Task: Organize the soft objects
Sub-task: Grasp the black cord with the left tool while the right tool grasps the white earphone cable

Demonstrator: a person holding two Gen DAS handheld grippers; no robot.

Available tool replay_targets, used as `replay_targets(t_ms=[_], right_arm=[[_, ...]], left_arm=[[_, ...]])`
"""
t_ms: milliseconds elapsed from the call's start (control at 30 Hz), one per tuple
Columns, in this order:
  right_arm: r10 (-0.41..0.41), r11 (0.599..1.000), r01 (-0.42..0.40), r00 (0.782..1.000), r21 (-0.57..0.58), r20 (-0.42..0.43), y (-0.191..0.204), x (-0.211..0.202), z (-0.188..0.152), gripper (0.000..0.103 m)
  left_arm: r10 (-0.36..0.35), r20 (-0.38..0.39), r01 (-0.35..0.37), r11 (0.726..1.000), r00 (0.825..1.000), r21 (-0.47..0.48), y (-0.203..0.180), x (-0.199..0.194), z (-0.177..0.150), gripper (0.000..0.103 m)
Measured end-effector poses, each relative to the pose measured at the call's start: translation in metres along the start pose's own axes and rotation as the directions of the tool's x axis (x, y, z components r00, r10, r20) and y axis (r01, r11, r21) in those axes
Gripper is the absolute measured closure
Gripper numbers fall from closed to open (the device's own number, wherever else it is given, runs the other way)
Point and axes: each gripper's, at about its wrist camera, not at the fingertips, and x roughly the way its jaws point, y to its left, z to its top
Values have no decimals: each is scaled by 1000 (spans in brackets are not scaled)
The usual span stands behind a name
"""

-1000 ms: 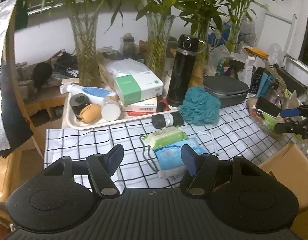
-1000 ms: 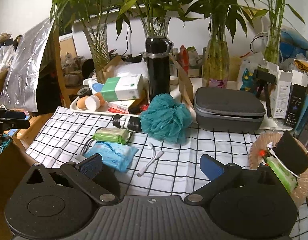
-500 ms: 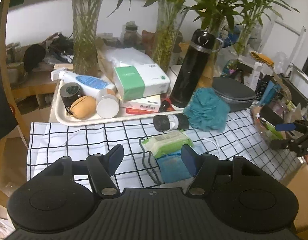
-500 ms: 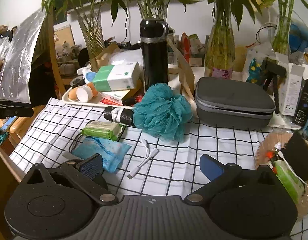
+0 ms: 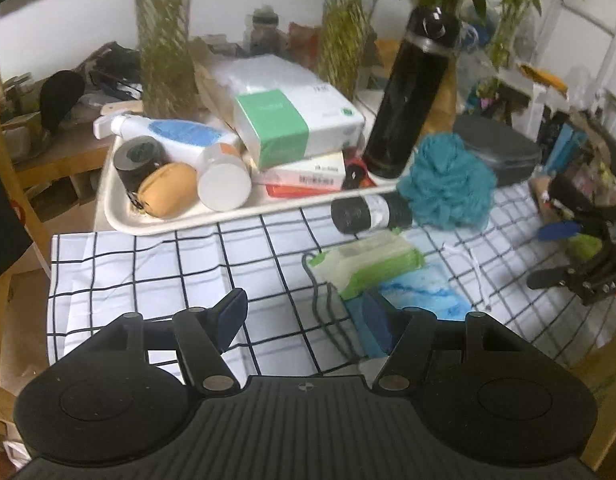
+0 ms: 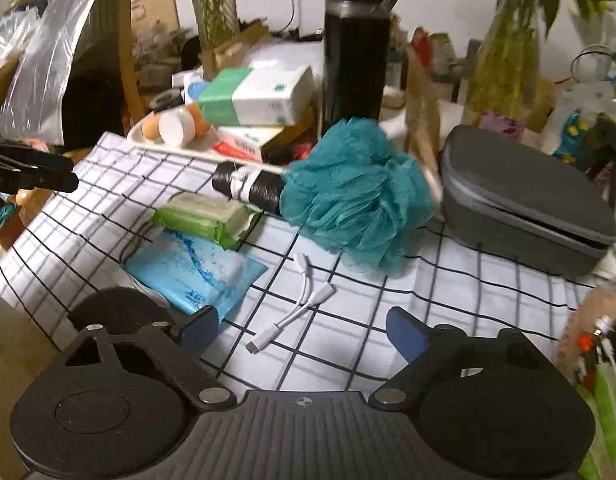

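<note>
A teal mesh bath pouf [image 6: 355, 196] lies on the checked cloth against a black roll [image 6: 248, 186]; it also shows in the left wrist view [image 5: 447, 184]. A green wipes pack [image 5: 367, 264] and a blue wipes pack [image 5: 419, 292] lie in front of it, also in the right wrist view as the green pack [image 6: 204, 216] and the blue pack [image 6: 196, 272]. My left gripper [image 5: 304, 316] is open and empty, its right finger over the blue pack's near edge. My right gripper [image 6: 304, 330] is open and empty above a white adapter cable [image 6: 296, 312].
A white tray [image 5: 120, 216] at the back left holds bottles, tape and boxes, with a tissue box [image 5: 296, 124] on top. A black flask [image 5: 411, 92] and a grey zip case [image 6: 523, 200] stand behind the pouf. Glass vases with plants line the back.
Both grippers have moved forward and lower over the table. The left one now reaches the blue wipes pack; the right one has closed in on the pouf and cable. Both stay open.
</note>
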Motion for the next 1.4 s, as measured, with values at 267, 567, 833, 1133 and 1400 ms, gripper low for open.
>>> replay_targets(t_ms=[267, 567, 833, 1133, 1400], right_arm=[[37, 999, -40, 995, -33, -95, 4, 47, 2, 25], [-12, 992, -4, 991, -123, -130, 14, 74, -2, 41], [-52, 995, 38, 987, -94, -150, -4, 69, -2, 82], [-74, 994, 61, 985, -91, -154, -8, 63, -8, 89], [-102, 991, 89, 986, -105, -135, -5, 64, -8, 88]], left_arm=[[17, -24, -16, 997, 1000, 75, 0, 16, -5, 40], [18, -37, -15, 995, 999, 99, -2, 37, -10, 40], [34, -81, -21, 988, 996, 154, -16, 66, -16, 41], [50, -80, -32, 977, 996, 212, -22, 86, -17, 51], [28, -77, -8, 968, 997, 250, -30, 85, -17, 91]])
